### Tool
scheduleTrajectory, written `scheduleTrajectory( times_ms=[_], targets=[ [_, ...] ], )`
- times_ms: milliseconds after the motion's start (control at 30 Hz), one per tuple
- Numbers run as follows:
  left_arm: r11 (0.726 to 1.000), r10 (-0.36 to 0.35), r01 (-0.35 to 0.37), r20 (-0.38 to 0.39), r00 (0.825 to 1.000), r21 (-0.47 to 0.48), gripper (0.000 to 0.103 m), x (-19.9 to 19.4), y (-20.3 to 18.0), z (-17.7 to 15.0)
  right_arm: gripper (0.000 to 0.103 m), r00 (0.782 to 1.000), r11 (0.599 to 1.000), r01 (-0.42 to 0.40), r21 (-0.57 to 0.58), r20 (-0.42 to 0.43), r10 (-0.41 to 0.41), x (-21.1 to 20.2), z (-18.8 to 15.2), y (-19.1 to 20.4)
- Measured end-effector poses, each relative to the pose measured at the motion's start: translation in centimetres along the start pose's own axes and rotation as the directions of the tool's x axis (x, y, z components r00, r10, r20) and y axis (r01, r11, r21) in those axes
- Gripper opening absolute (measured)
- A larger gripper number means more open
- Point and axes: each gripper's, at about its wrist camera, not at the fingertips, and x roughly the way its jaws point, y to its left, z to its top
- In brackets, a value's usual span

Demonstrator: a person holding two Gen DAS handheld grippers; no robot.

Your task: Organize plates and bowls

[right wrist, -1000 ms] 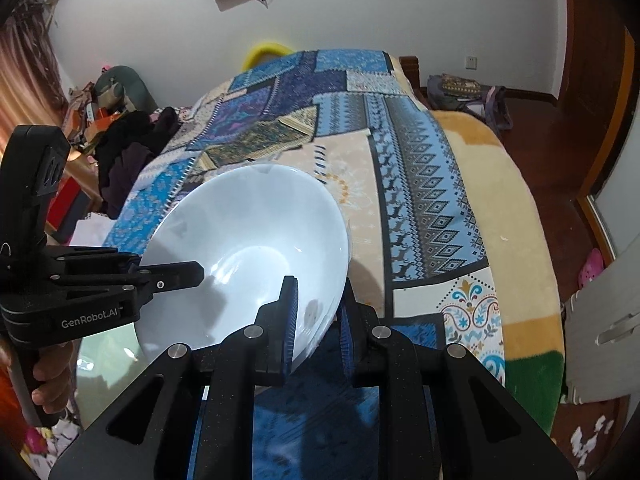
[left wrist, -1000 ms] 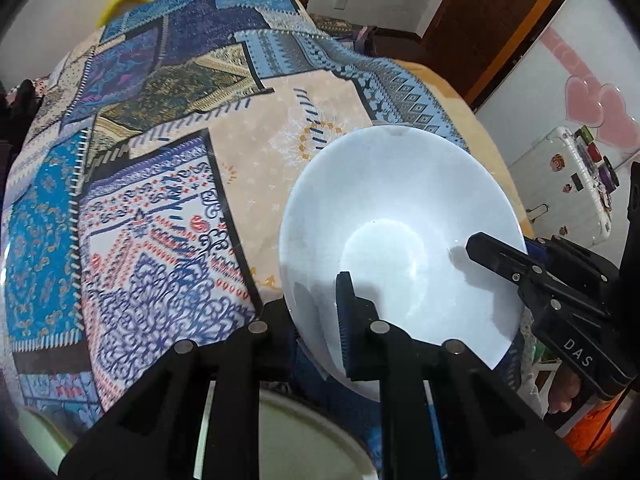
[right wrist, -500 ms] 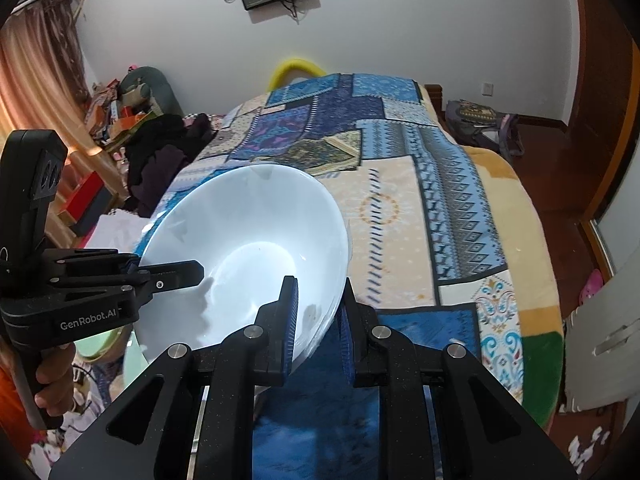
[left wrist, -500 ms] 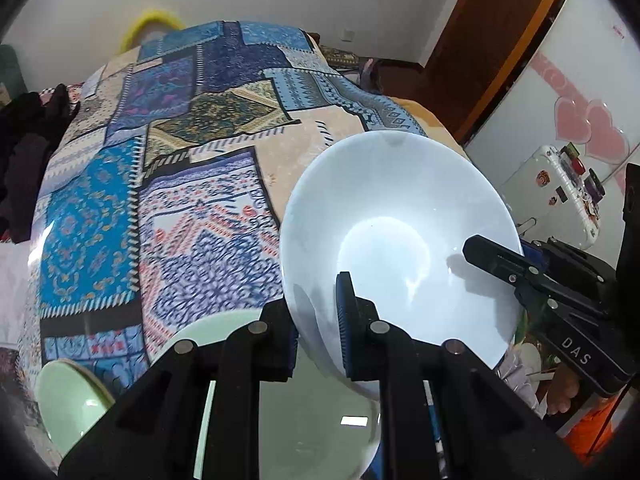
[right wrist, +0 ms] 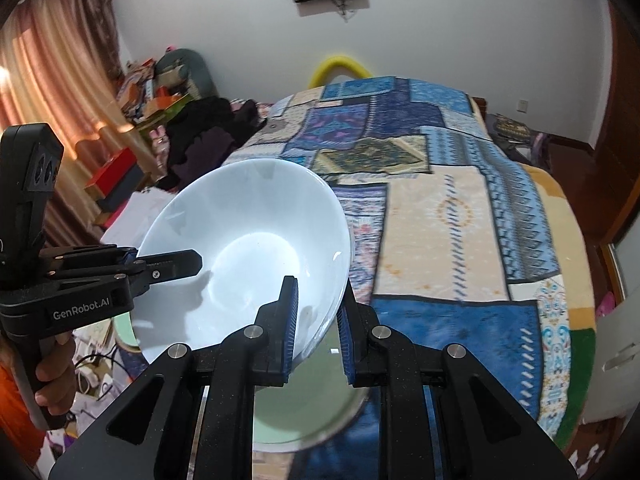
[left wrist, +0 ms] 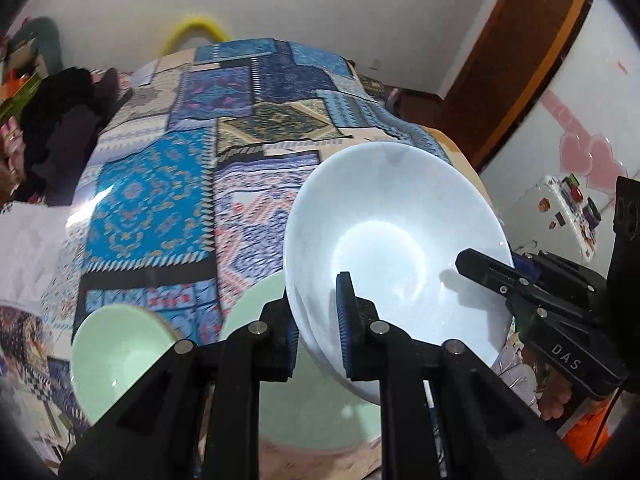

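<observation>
Left wrist view: left gripper [left wrist: 317, 322] is clamped on the near rim of a white bowl [left wrist: 394, 240], one finger inside, one outside, jaws narrow w/ the rim between them. Bowl is held up above the patchwork bed cover [left wrist: 192, 184], tilted, opening facing the camera. Right gripper [left wrist: 486, 266] comes in from the right side, one finger lying inside the bowl at its far-right rim. Below the bowl sits a pale green plate [left wrist: 308, 412], partly hidden by it; a green bowl [left wrist: 116, 352] sits to the left, apart from the plate. Right wrist view: right gripper [right wrist: 316, 324] pinches the white bowl's [right wrist: 248, 248] near rim, jaws narrow, rim between the blue pads. Left gripper [right wrist: 176, 264] grips the opposite rim at left, person's hand [right wrist: 54, 376] on its handle. Green plate [right wrist: 304, 404] shows under the bowl, on the bed cover [right wrist: 460, 216]. Dark clothes pile [right wrist: 208, 132] lies beyond the bed's left edge.
</observation>
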Motion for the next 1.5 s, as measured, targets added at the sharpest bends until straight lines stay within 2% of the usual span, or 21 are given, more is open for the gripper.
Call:
scheduleTrajectory(
  times_ms=[433, 800, 1133, 1500],
  targets=[
    [0.989, 0.06, -0.053, 0.045, 0.997, -0.137, 0.016, -4.9, 8.5, -4.2, 0.017, 0.995, 0.992, -0.099, -0.08, -0.031, 0.097, 2.8, 0.1, 7.6],
    [0.97, 0.119, -0.106, 0.049, 0.992, -0.221, 0.016, -7.0, 14.3, -7.5, 0.017, 0.982, 0.979, -0.177, -0.098, -0.085, 0.169, 6.0, -0.5, 12.3],
    [0.951, 0.149, -0.136, 0.024, 0.989, -0.278, 0.016, -6.5, 18.3, -9.7, 0.017, 0.97, 0.972, -0.211, -0.107, -0.149, 0.194, 8.9, -1.3, 15.0],
    [0.939, 0.131, -0.134, -0.032, 0.991, -0.315, 0.016, -3.8, 20.6, -11.0, 0.017, 0.961, 0.975, -0.2, -0.095, -0.212, 0.177, 11.3, -2.4, 15.4]
  ],
)
